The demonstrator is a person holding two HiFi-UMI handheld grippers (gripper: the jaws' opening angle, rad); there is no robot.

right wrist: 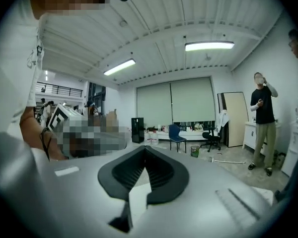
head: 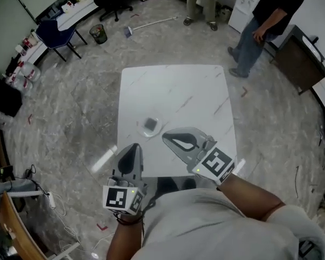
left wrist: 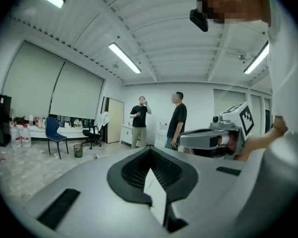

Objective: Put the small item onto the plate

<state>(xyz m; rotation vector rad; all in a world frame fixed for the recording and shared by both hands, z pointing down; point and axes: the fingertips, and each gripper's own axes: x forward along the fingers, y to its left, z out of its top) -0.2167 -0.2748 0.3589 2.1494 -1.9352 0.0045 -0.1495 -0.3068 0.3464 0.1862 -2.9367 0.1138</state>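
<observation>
**A:** Any print to read out there?

**B:** Only the black-and-white square markers on the two cubes: one [head: 122,198] on the left gripper [head: 133,147], one [head: 216,163] on the right gripper [head: 167,138].

**A:** And the jaws?

**B:** The left gripper's own view had its jaws [left wrist: 150,152] pressed together at the tips, nothing between them. It was the same on the right [right wrist: 145,148]: tips met, nothing pinched.

**A:** Where was the plate?

**B:** The plate [head: 142,130] lay on the table [head: 173,85], in its near half. It sat just beyond the left gripper's nose and close beside the right gripper's tip, on that tip's left. It looked apart from both.

**A:** The small item?

**B:** The small item [head: 150,124] showed only as a greyish smudge at the plate's middle. It was too small to tell how it rested there.

**A:** Materials?

**B:** The plate was round and looked like clear glass. The tabletop was square, white and smooth, with faint grey streaks. The gripper shells were smooth grey plastic, tapering to a point, with black ribbed pads [left wrist: 139,175] inside. The floor [head: 70,107] was grey and mottled like stone.
</observation>
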